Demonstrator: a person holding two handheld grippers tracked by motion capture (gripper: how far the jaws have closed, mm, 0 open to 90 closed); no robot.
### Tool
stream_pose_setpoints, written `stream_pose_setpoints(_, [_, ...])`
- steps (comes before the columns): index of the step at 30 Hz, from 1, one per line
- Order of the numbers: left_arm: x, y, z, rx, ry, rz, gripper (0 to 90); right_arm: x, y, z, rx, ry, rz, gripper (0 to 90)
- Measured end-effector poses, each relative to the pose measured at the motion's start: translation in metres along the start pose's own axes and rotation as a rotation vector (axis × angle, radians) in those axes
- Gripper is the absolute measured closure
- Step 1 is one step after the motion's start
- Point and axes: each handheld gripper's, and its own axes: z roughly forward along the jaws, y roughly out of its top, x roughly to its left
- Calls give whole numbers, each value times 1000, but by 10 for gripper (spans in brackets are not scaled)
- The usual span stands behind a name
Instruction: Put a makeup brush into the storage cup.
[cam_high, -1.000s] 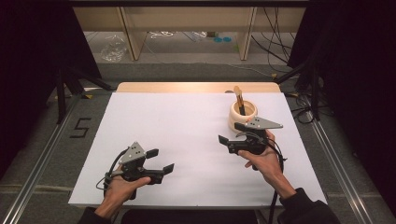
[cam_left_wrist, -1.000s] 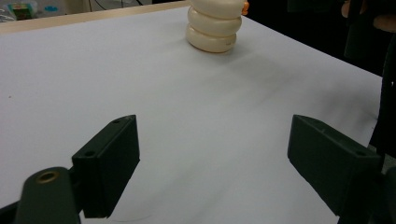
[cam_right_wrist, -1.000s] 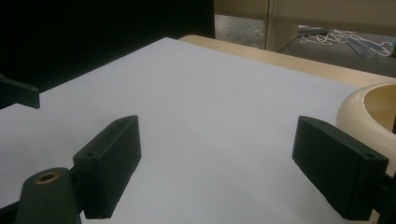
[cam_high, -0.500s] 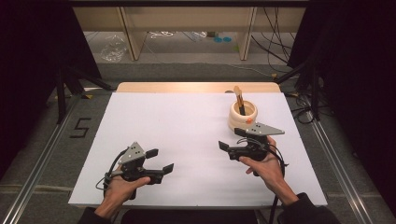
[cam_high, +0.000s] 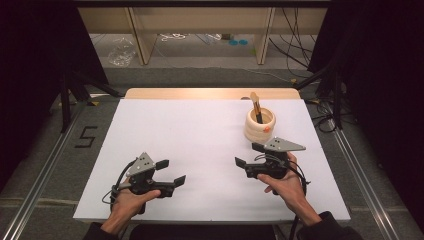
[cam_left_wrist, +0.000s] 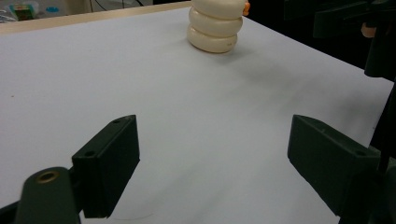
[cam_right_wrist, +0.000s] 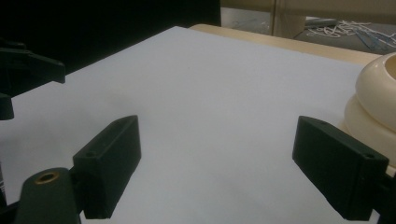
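Landmark: ringed holder (cam_high: 260, 124), a cream pot of stacked rounded rings, standing upright toward the far right of the white table (cam_high: 200, 150).

Left gripper (cam_high: 169, 172): nearest the person, well apart from the ringed holder on its near-left side; jaws spread wide, nothing between them, only bare table in the gap.

Right gripper (cam_high: 249, 155): just on the near side of the ringed holder, close but apart from it; jaws likewise wide open and empty. In the right gripper view the ringed holder (cam_right_wrist: 373, 107) sits at the right edge, beyond the right-hand jaw, so the opening points past it to the left.

Nearer hand: right, by a clear margin.

Ringed holder, contents: a wooden-handled tool (cam_high: 256, 106) stands in it, long axis near upright, leaning slightly, handle end above the rim; a small orange piece (cam_high: 267, 129) sits on the holder's near-right side.

Bearing for the coming move (judgement): the right gripper needs to swing rightward and forward, then rise to meet the upright handle.

Far edge: a strip of bare wood (cam_high: 210, 93) beyond the ringed holder.
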Motion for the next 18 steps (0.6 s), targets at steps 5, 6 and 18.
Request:
stream_pose_setpoints(5, [0,0,0,-1,2,-2,166,5,-4,-3,-1,4,0,162])
stream_pose_setpoints(6, [0,0,0,-1,1,-1,167,6,-5,-4,-5,2,2,162])
stream_pose_setpoints(18, [0,-1,1,-1,-2,-2,166,13,-15,-11,7,1,5,163])
